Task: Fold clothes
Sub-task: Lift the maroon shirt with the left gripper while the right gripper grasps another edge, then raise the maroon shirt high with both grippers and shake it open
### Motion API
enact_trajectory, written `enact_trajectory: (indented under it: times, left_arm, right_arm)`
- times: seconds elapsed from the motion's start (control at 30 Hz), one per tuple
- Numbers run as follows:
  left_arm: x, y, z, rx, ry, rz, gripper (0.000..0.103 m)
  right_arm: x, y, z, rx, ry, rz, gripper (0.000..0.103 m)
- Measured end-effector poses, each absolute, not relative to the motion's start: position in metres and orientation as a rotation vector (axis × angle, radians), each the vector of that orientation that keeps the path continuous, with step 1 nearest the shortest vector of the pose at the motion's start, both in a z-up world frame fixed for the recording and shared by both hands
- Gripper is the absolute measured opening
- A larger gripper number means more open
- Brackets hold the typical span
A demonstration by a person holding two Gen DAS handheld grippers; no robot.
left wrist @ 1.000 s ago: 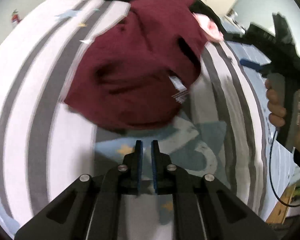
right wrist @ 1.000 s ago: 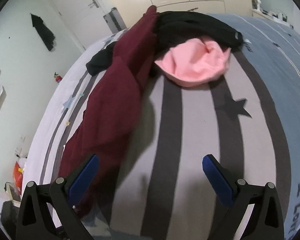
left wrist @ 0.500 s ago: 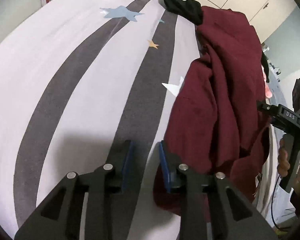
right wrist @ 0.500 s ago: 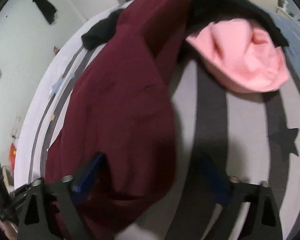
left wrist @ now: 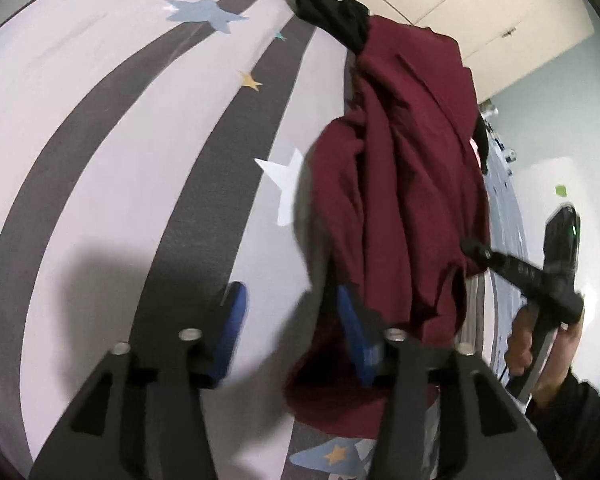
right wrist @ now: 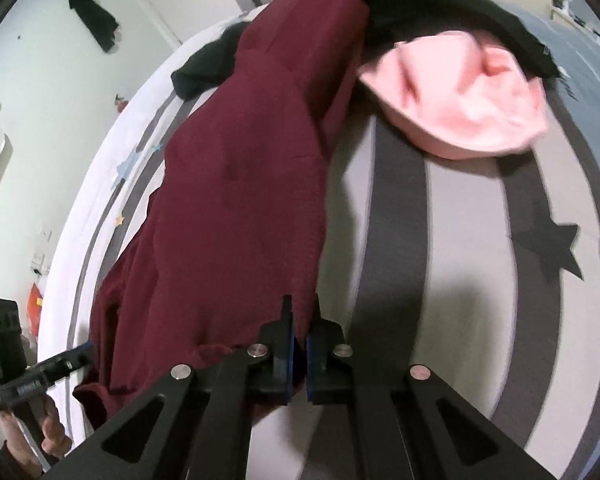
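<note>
The right gripper (right wrist: pixel 299 344) pinched the maroon shirt's (right wrist: pixel 236 184) edge on the bed (right wrist: pixel 460 264); the left gripper's (left wrist: pixel 290 320) jaws were opening, empty, beside it.

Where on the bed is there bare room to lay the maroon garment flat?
Bare striped bedspread lies left of the maroon garment, around the blue star. Another patch lies below the pink garment. Crowded at the black clothes.
</note>
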State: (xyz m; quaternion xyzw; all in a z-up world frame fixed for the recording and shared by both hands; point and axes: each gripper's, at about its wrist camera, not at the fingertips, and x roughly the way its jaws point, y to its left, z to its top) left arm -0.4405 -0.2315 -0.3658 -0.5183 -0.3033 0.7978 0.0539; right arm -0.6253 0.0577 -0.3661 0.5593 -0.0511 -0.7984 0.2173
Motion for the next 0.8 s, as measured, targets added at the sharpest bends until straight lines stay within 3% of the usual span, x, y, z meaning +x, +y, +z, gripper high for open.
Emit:
enact_trajectory:
  times: [0.23,0.37,0.47,0.53,0.6,0.63,0.8]
  left_arm:
    - [-0.457,-0.212,-0.351,-1.486,-0.836,2.4,0.054]
    - [-0.459,-0.192,-0.354,-1.572,-0.597,2.466,0.055]
    - [-0.464,-0.203,-0.375,-1.677,-0.599,2.506,0.054]
    - [-0.457,-0.219,-0.381,-1.714,-0.604,2.497,0.038]
    - [-0.457,-0.223,-0.381,-1.754,-0.543,2.524,0.013]
    - [-0.456,-0.223,-0.379,-1.752,-0.536,2.512,0.006]
    - [-0.433,-0.233,-0.346,-1.652,-0.697,2.512,0.002]
  right_arm:
    - [-0.585,0.117,-0.354,1.563,-0.223,-2.266,0.003]
    - [-0.557,0.138,-0.351,1.585,-0.243,-2.287,0.003]
    - [-0.536,0.156,-0.347,1.599,-0.262,-2.307,0.003]
    - [-0.521,0.17,-0.345,1.609,-0.28,-2.322,0.003]
    - [-0.507,0.189,-0.343,1.623,-0.315,-2.333,0.003]
    - [-0.5,0.197,-0.343,1.632,-0.333,-2.332,0.003]
    - [-0.475,0.205,-0.339,1.654,-0.377,-2.323,0.003]
